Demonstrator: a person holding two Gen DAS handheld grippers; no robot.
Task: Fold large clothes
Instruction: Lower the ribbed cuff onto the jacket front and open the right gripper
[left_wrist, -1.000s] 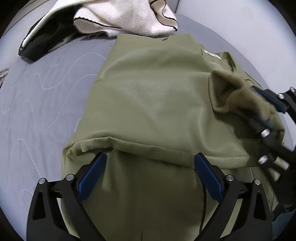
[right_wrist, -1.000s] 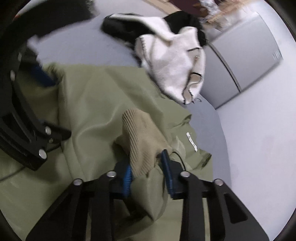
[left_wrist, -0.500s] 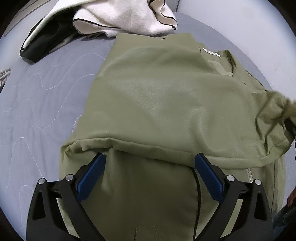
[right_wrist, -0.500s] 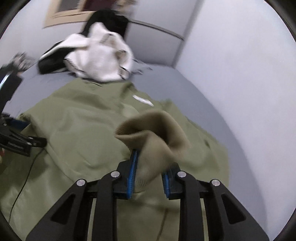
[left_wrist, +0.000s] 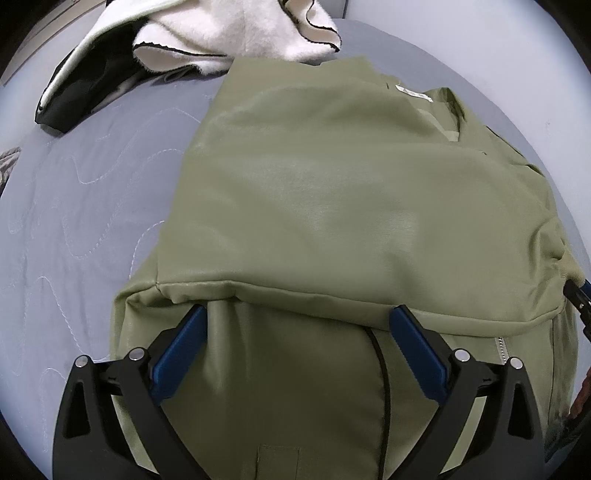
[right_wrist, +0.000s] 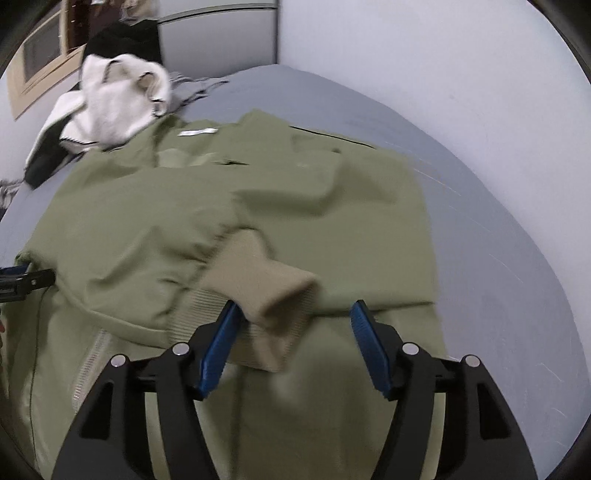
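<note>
An olive-green jacket (left_wrist: 332, 206) lies spread on the grey bed, its white neck label (left_wrist: 413, 93) at the far end. My left gripper (left_wrist: 299, 321) stands open over the folded lower edge, pads apart, nothing pinched. In the right wrist view the jacket (right_wrist: 155, 221) fills the middle. Its ribbed sleeve cuff (right_wrist: 273, 291) lies on the jacket's right half, between the pads of my right gripper (right_wrist: 293, 314). Those jaws are opening; the left pad still touches the cuff, the right pad stands clear of it. A tip of the right gripper (left_wrist: 580, 299) shows at the left wrist view's right edge.
A white fleece garment with black trim (left_wrist: 236, 29) and a black garment (left_wrist: 85, 92) are heaped at the head of the grey quilted bed (left_wrist: 81, 192). A pale wall (right_wrist: 443, 74) runs along the bed's right side. A picture frame (right_wrist: 40, 62) hangs on the far wall.
My right gripper carried the sleeve cuff from the jacket's middle out to its right side, rolled upright and spread its jaws, dropping the cuff. The left gripper stayed put.
</note>
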